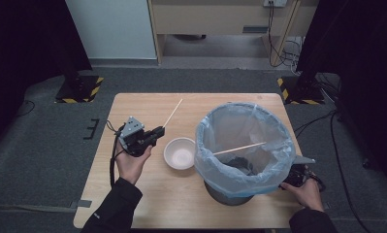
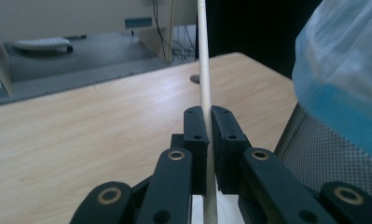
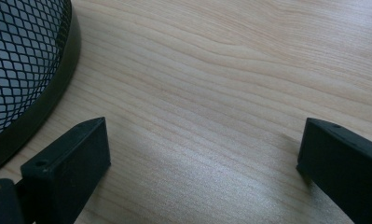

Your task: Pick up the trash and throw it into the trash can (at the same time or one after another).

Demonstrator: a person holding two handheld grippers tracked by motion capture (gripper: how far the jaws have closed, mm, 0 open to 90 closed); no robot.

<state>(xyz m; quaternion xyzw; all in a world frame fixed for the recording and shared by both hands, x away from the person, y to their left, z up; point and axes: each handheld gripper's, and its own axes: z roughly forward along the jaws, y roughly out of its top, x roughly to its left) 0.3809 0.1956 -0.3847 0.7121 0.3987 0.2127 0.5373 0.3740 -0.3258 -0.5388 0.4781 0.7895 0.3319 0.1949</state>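
Now, left to right, as you had it:
Left gripper: you held it above the table, left of the bowl, its jaws pressed together on a wooden stick.
Stick: it ran up and away from the jaws, slanting over the far part of the table; the left gripper view showed it pinched between the pads.
Bowl: white, on the table, just beside the bin.
Bin: mesh basket lined with a pale blue bag, a second stick lying across inside.
Right gripper: your jaws stood spread wide, nothing between them, low over the table beside the bin's base.
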